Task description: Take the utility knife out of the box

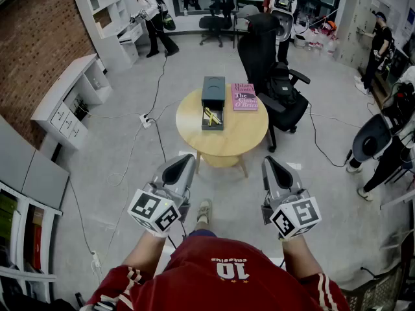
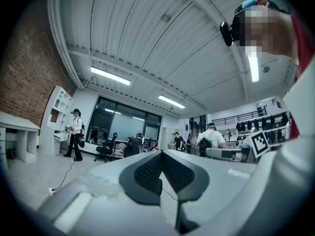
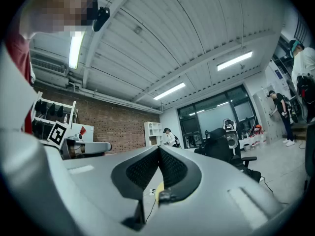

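Note:
A dark grey box stands open on a round wooden table, its lid raised at the far side. A yellow utility knife lies inside it. My left gripper and right gripper hover side by side well short of the table, above the floor, both shut with nothing between the jaws. In the left gripper view my left gripper points level across the room. The right gripper view shows my right gripper likewise closed, with a sliver of the table below it.
A pink book lies on the table beside the box. A black office chair with a backpack stands behind the table at right. Cables cross the floor. White shelves line the left wall, and people stand at the room's edges.

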Demonstrator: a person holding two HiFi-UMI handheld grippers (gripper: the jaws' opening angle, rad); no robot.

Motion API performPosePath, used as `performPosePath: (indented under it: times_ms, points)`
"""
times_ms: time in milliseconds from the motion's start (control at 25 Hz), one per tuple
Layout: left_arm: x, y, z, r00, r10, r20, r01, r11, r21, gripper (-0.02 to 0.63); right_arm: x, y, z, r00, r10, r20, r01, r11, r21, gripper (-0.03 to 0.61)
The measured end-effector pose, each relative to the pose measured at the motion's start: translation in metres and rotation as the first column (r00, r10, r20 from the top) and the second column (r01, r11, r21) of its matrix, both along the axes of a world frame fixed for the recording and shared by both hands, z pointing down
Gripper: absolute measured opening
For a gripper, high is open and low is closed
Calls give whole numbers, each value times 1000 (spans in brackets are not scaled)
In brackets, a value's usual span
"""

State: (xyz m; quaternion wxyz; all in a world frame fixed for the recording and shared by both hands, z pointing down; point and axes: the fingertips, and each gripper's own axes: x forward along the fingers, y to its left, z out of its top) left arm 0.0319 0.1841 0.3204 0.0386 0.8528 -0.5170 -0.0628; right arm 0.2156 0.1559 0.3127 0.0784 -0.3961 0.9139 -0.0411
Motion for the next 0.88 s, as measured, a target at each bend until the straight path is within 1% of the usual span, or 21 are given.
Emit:
performPosePath:
  times_ms: [280, 600, 880]
  points:
    - [-3, 7, -3, 1000, -10, -9, 10, 1000, -8, 5, -6, 8, -5, 1000, -13, -5, 13, 1000, 7, -6]
    - [-9, 9, 0, 1000, -12, 0, 12, 1000, -8, 4, -8, 8, -5, 1000, -9, -3, 9, 1000, 11, -6]
    - [-10, 8, 9, 1000, -16, -16, 16, 999, -30, 3, 0, 6, 0, 1000, 10, 12, -10, 1000, -7, -6]
